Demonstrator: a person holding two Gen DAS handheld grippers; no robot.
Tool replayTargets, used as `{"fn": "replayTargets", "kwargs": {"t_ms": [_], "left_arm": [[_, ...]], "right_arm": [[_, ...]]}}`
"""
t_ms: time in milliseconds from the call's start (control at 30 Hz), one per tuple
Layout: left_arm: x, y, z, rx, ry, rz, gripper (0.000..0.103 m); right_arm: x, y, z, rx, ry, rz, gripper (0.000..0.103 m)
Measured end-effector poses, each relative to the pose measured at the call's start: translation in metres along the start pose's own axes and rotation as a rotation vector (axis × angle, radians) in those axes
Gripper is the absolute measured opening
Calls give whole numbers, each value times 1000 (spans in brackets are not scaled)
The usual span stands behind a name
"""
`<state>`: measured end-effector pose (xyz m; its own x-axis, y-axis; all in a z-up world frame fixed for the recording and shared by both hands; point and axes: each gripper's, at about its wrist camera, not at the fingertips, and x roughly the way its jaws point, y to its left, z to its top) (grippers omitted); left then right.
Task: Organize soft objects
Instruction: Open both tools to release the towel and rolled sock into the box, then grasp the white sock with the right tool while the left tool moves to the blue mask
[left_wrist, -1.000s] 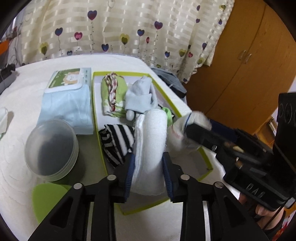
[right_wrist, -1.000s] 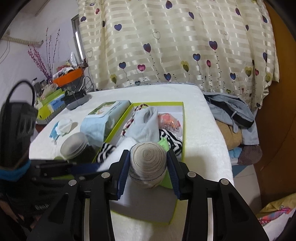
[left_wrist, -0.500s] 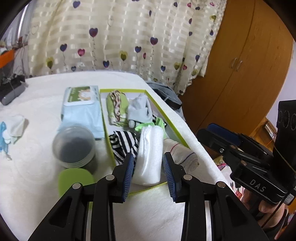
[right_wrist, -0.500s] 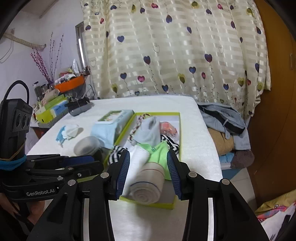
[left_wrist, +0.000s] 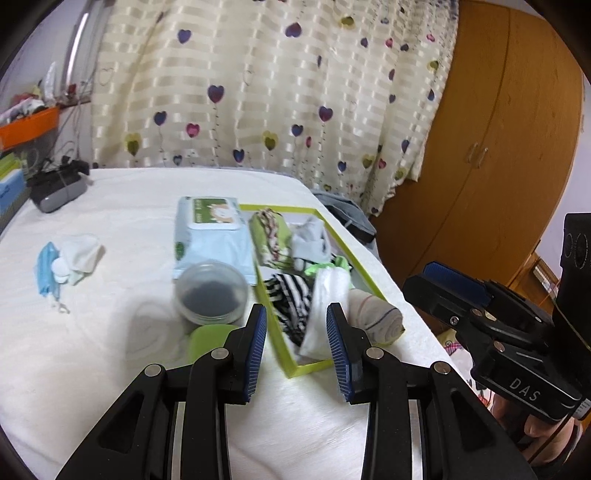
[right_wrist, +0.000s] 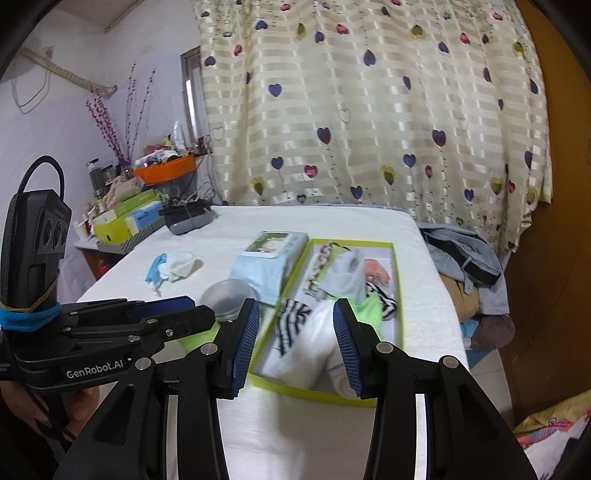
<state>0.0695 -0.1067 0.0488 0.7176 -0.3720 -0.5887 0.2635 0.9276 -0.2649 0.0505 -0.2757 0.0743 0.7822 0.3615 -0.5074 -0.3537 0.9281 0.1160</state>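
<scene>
A shallow green-rimmed box (left_wrist: 306, 367) (right_wrist: 396, 280) lies on the white bed, filled with soft items. At its near end lie a white folded cloth (left_wrist: 327, 310) (right_wrist: 314, 339) and a rolled beige sock (left_wrist: 376, 319). A black-and-white striped piece (left_wrist: 290, 299) (right_wrist: 290, 317) lies beside them. Further back are green (left_wrist: 269, 236), grey (left_wrist: 312, 236) (right_wrist: 345, 277) and orange (right_wrist: 376, 271) items. My left gripper (left_wrist: 297, 345) is open and empty, held back from the box's near edge. My right gripper (right_wrist: 295, 343) is open and empty, also short of the box.
A wet-wipes pack (left_wrist: 210, 232) (right_wrist: 269, 258) and a clear round tub (left_wrist: 210, 293) (right_wrist: 229, 297) sit left of the box, with a green lid (left_wrist: 208, 339) nearer. A mask and tissue (left_wrist: 66, 258) lie far left. Clothes (right_wrist: 465, 254) hang off the bed's right edge by a wooden wardrobe (left_wrist: 480, 147).
Both grippers let go of their loads, the white cloth and the rolled sock, which now lie in the box. Both grippers have pulled back and up from it.
</scene>
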Motion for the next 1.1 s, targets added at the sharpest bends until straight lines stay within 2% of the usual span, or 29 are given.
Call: {"fn": "replayTargets", "kwargs": {"t_ms": [367, 500, 633, 933, 1100], "left_arm": [[-20, 57, -2, -73, -26, 88, 32], [-24, 80, 0, -104, -32, 125, 32], [-25, 101, 2, -133, -34, 154, 32], [-28, 141, 5, -170, -45, 228, 32], [-30, 176, 8, -196, -50, 294, 32]], "right_arm": [[24, 47, 11, -47, 3, 79, 43], [36, 62, 16, -67, 7, 102, 49], [45, 73, 20, -73, 11, 122, 49], [75, 104, 34, -115, 50, 172, 49], [105, 127, 43, -127, 108, 196, 49]]}}
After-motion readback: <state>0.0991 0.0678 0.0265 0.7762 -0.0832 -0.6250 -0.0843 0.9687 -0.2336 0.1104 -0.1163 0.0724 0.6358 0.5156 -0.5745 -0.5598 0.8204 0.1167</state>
